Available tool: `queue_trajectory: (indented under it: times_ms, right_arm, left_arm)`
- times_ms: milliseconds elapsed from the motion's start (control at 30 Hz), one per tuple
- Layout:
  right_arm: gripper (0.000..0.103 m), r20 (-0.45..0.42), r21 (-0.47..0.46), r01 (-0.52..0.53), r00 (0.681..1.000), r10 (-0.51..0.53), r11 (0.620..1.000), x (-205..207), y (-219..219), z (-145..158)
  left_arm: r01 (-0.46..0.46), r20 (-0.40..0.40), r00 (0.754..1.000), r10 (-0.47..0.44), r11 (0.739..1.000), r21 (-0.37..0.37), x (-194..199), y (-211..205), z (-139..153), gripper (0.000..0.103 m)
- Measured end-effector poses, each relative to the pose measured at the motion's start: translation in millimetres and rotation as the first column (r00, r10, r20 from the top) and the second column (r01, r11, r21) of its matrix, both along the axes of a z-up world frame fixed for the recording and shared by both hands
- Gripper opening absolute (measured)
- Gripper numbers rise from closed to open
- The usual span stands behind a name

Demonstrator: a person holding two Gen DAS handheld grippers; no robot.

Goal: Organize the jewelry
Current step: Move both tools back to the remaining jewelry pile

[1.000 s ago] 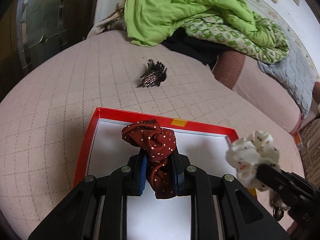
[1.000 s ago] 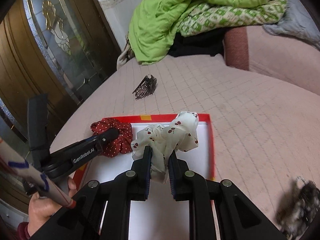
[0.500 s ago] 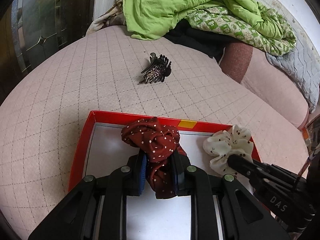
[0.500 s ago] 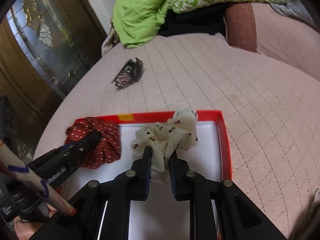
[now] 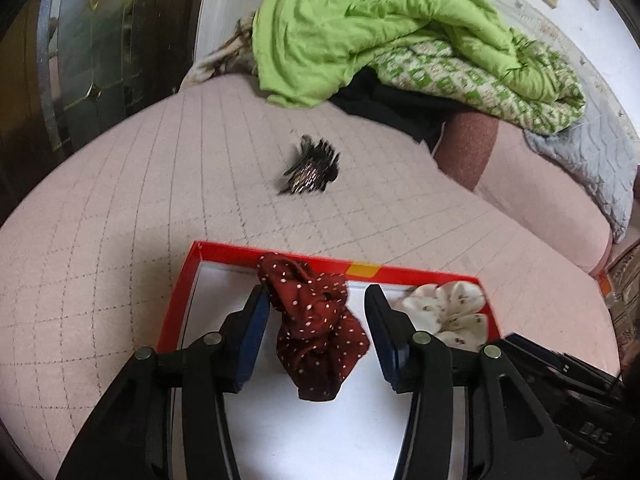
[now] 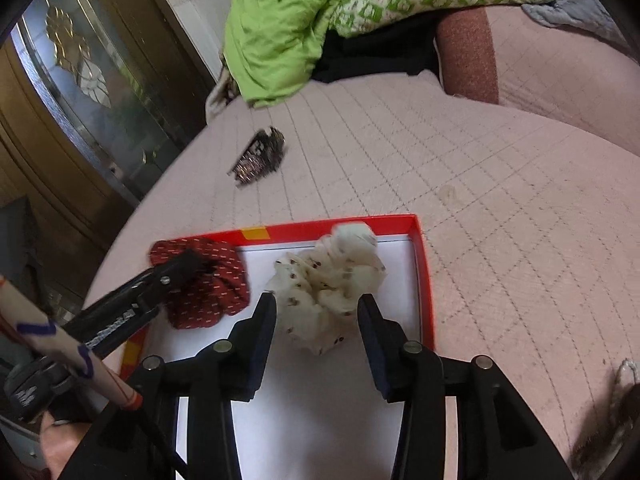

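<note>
Both scrunchies have just been let go into the red box [image 5: 176,300]. The left claw [image 5: 316,320] and right claw [image 6: 316,314] have just been opened and should be lifted straight up, so the red dotted scrunchie [image 5: 316,328] and white cherry scrunchie [image 6: 332,280] are not snagged.

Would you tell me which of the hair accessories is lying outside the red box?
The dark sparkly hair claw: it lies on the pink quilt beyond the red box, while the maroon dotted scrunchie and white scrunchie lie inside.

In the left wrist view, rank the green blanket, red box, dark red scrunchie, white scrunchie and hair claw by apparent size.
1. green blanket
2. red box, close behind, partly hidden
3. dark red scrunchie
4. white scrunchie
5. hair claw, though it lies farther away, so true size is unsure
</note>
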State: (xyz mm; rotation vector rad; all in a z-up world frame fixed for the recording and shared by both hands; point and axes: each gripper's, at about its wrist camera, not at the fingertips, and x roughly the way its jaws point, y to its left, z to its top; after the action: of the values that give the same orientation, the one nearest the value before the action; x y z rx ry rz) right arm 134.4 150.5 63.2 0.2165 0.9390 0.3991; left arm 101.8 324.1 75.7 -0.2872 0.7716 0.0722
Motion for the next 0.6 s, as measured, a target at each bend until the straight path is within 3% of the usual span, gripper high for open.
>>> queue_trajectory:
  times_ms: [300, 433, 600]
  right_arm:
    - [0.046, 0.067, 0.097, 0.045, 0.996, -0.052, 0.994, -67, -55, 28]
    - [0.046, 0.107, 0.115, 0.104, 0.987, -0.117, 0.988, -97, -105, 35]
    - [0.046, 0.147, 0.15, 0.248, 0.952, -0.269, 0.957, -130, -190, 41]
  left_arm:
    - [0.069, 0.099, 0.992, -0.073, 0.996, 0.048, -26, -42, 24, 0.05]
    - [0.123, 0.11, 0.986, -0.126, 0.992, 0.033, -39, -68, 31, 0.05]
    - [0.245, 0.087, 0.966, -0.243, 0.97, -0.004, -51, -123, 32, 0.05]
